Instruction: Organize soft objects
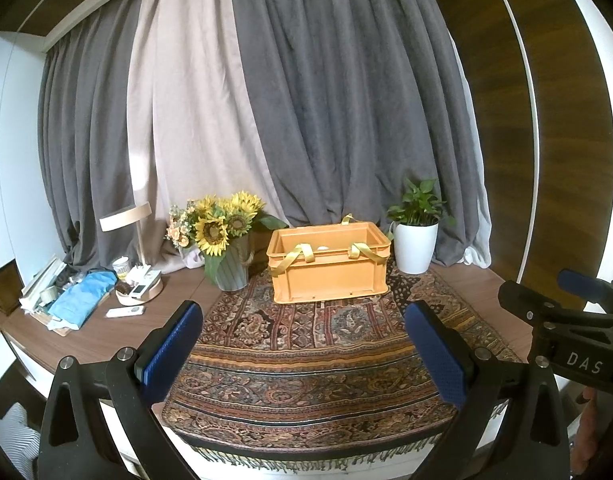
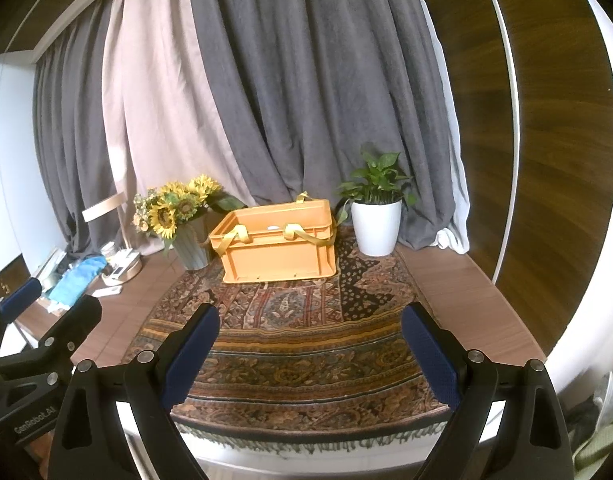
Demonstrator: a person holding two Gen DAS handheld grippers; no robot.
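Curtains (image 1: pixel 306 100) in grey and pale beige hung behind the wooden tabletop (image 1: pixel 106 332), with a dark wood panel (image 1: pixel 502 128) at three o'clock. Over the tabletop lay a patterned rug (image 1: pixel 306 360), its fringed near edge hanging off the front at six o'clock. An orange crate (image 1: pixel 328 266) with yellow strap handles stood on the rug's far part at twelve o'clock; something small and pale showed inside it, too small to tell what. Just beside the crate at ten o'clock stood a vase of sunflowers (image 1: pixel 222 228), and at two o'clock a white pot with a green plant (image 1: pixel 416 236), touching neither. Clutter sat at nine o'clock: a blue cloth (image 1: pixel 84 296), a round lamp (image 1: pixel 126 216) and a small tray (image 1: pixel 140 290).

Between crate and near edge the rug lay bare, leaving free room for both tools. The left gripper (image 1: pixel 302 344) hovered over that near stretch with its jaws wide apart and nothing between them. The right gripper (image 2: pixel 310 348) hovered alongside, its jaws likewise spread and holding nothing. Bare wood ran along the rug's right side out to the tabletop's curved edge at four o'clock.
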